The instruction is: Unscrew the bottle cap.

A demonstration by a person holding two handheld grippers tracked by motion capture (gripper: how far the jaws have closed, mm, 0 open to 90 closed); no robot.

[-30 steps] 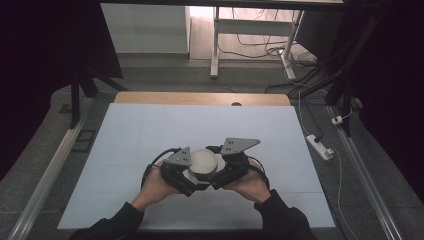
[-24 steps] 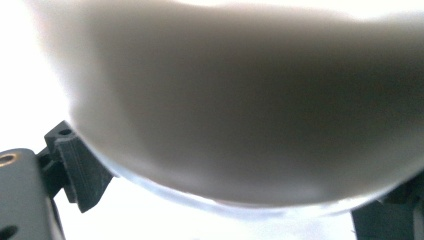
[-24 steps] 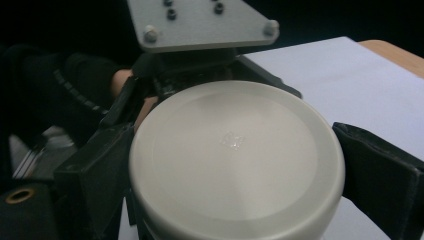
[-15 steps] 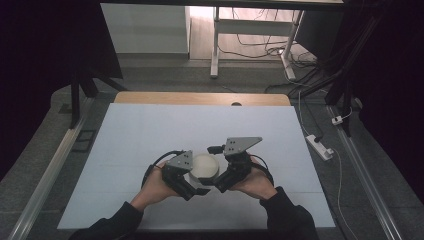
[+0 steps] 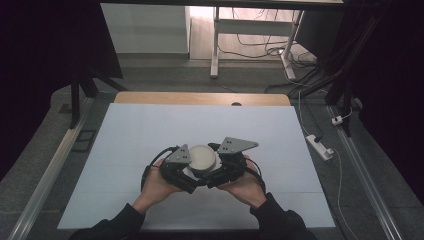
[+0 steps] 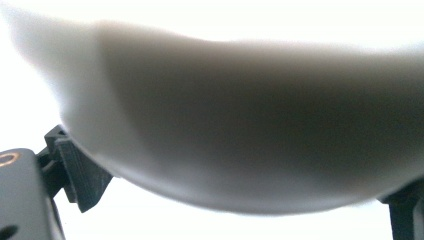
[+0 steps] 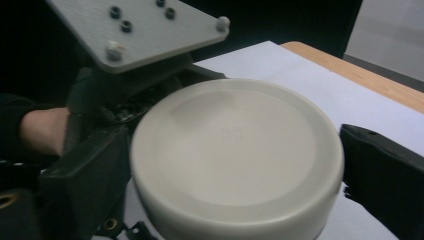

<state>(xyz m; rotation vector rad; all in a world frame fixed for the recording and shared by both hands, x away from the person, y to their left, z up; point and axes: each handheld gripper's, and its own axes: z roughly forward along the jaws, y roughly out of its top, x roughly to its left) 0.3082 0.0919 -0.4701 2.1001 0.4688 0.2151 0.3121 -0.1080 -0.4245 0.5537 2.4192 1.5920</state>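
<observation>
Where the two hands meet near the front of the white table (image 5: 130, 135), a round cream lid (image 5: 202, 156) sits between the two grippers. The left gripper (image 5: 186, 174) comes at it from the left and the right gripper (image 5: 216, 175) from the right, and both are close to each other.

In the right gripper view, the lid (image 7: 235, 155) looks flat on top with a soft round edge. One black jaw presses on its left side and the other black jaw touches its right side, so the right gripper holds the lid. The left gripper's grey plate (image 7: 140, 30) shows just behind it.

In the left gripper view, the lid (image 6: 250, 135) is very close and blurry. A black jaw shows at each bottom corner, right at the lid's edge, wide apart. It is not clear if they squeeze it.

A wooden strip (image 5: 200, 98) runs along the far edge of the table.
</observation>
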